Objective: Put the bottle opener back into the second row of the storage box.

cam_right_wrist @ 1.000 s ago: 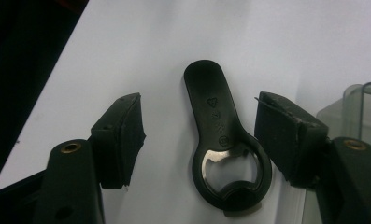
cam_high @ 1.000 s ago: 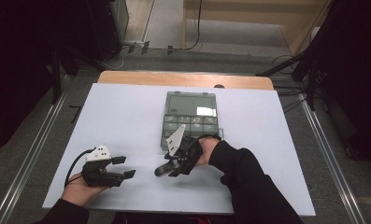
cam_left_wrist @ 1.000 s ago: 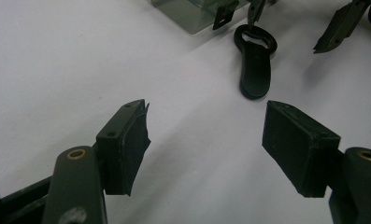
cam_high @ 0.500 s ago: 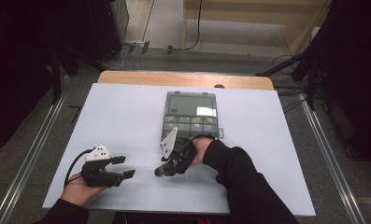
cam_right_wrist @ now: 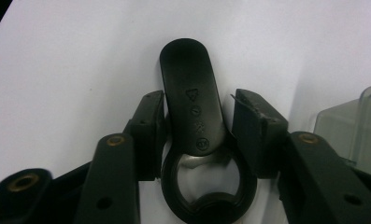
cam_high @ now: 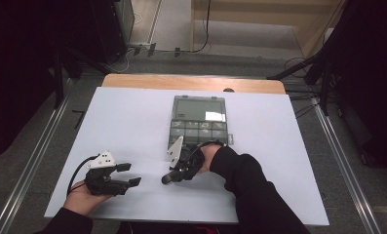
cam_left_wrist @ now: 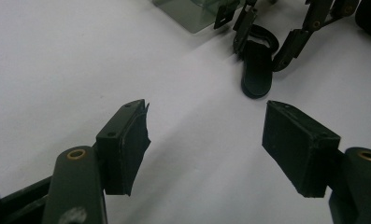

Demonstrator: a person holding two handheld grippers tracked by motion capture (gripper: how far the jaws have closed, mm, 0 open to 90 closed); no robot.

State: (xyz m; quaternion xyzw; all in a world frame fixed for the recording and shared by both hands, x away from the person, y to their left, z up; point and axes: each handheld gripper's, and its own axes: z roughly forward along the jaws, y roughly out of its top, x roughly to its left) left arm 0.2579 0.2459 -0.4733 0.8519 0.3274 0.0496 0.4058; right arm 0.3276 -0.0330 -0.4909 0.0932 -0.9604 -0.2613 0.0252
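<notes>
Seeing the bottle opener [cam_right_wrist: 192, 112] only partly: its ring end is cut off at the bottom of my right gripper view, and in the high view it's a dark blur. Black, flat handle with small embossed symbols, metal inside the ring. Long axis runs straight away from the right tool [cam_right_wrist: 197, 126], rounded handle tip leading. It lies on the white counter [cam_high: 132, 126] near the clear organiser box [cam_high: 199, 122]. Right jaws have just been closing, pads now against the handle's sides. Left tool [cam_left_wrist: 206, 144] jaws apart, nothing between.
</notes>
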